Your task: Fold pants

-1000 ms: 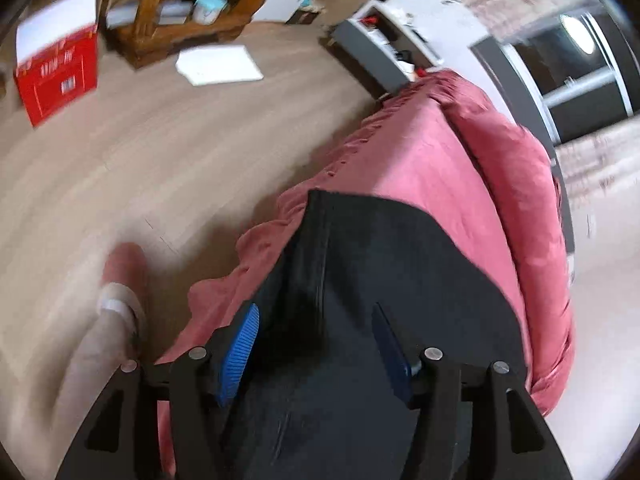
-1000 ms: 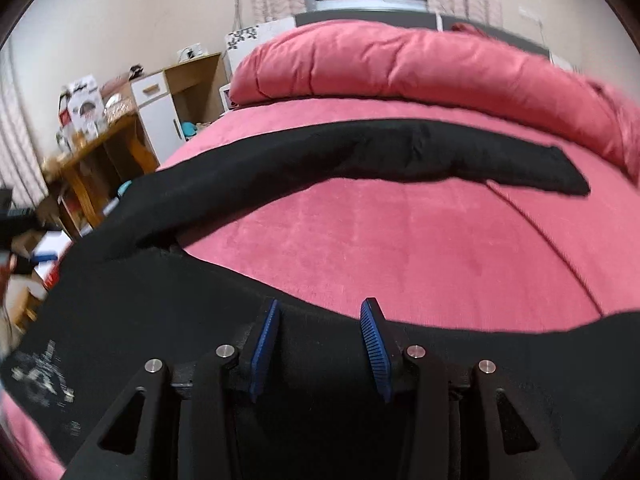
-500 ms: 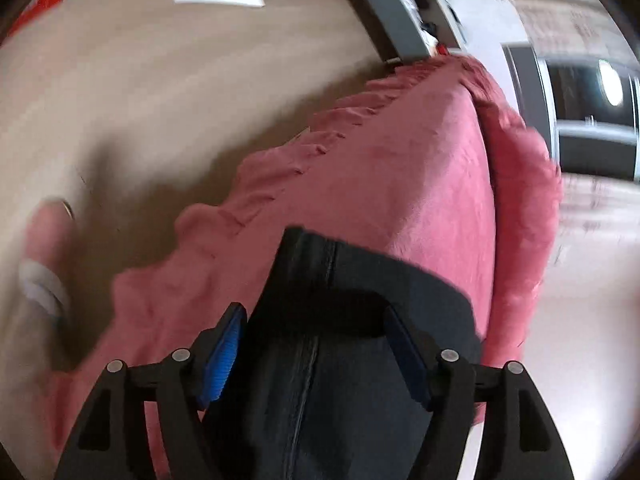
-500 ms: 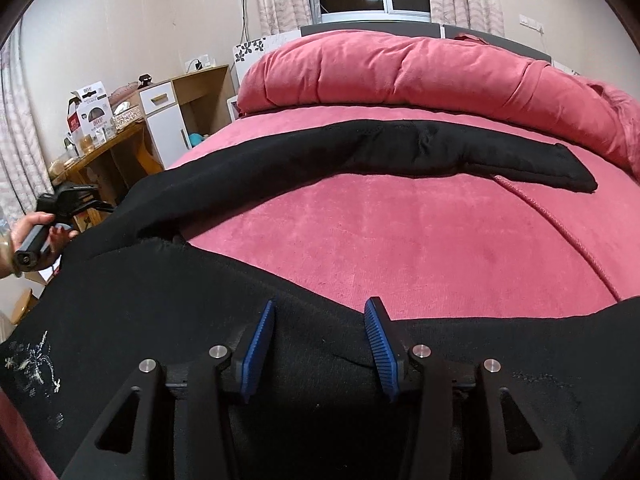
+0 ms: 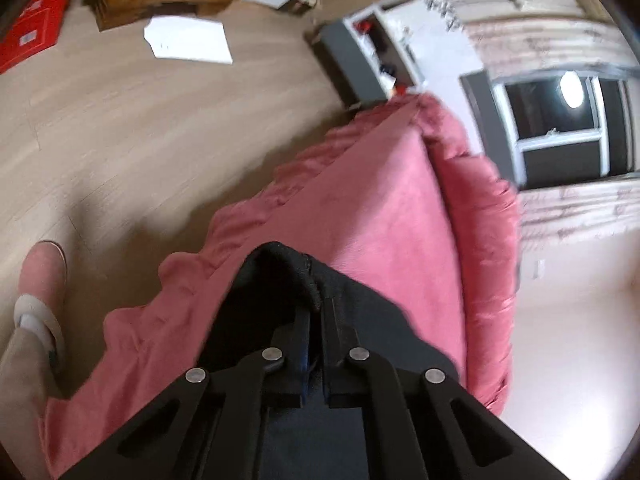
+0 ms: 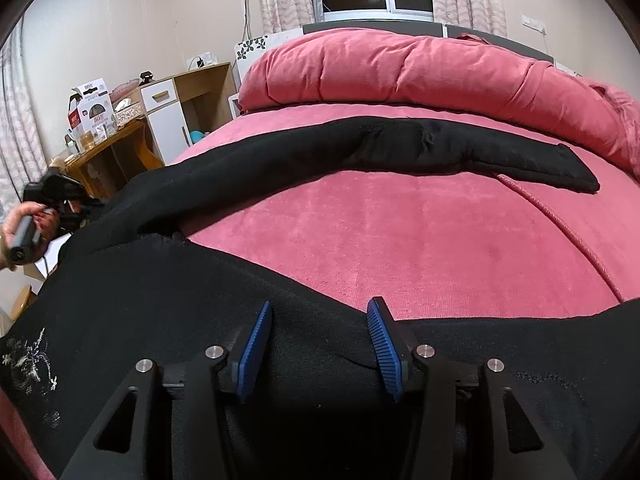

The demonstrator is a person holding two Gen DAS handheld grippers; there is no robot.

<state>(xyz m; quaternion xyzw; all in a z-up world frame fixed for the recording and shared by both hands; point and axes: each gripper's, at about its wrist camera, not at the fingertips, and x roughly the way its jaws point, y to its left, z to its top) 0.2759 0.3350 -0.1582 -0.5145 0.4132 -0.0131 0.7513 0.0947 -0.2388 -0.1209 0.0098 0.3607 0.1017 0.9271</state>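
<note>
Cloth is now pinched in the left gripper (image 5: 316, 316); its jaws have just been closing and stand shut on a raised ridge of the black pants (image 6: 160, 312) at the waist end, near the corner of the bed (image 5: 380, 208) that hangs over the floor (image 5: 120, 120); half a second ago the same jaws stood wide on both sides of this edge and the fabric lay flat, so the grasp is new, and I judge that this end can now be lifted for a fold; the view has also shifted a little along the bed edge since then. The right gripper (image 6: 320, 344) hovers about half open over the pants at the near edge of the bed; its jaws have just been opening slightly and the blue pads (image 6: 256, 344) press on nothing, while a second ago they were a bit narrower. One leg lies stretched across the bed below the rolled red quilt (image 6: 400, 68); the other runs toward the right edge.
</note>
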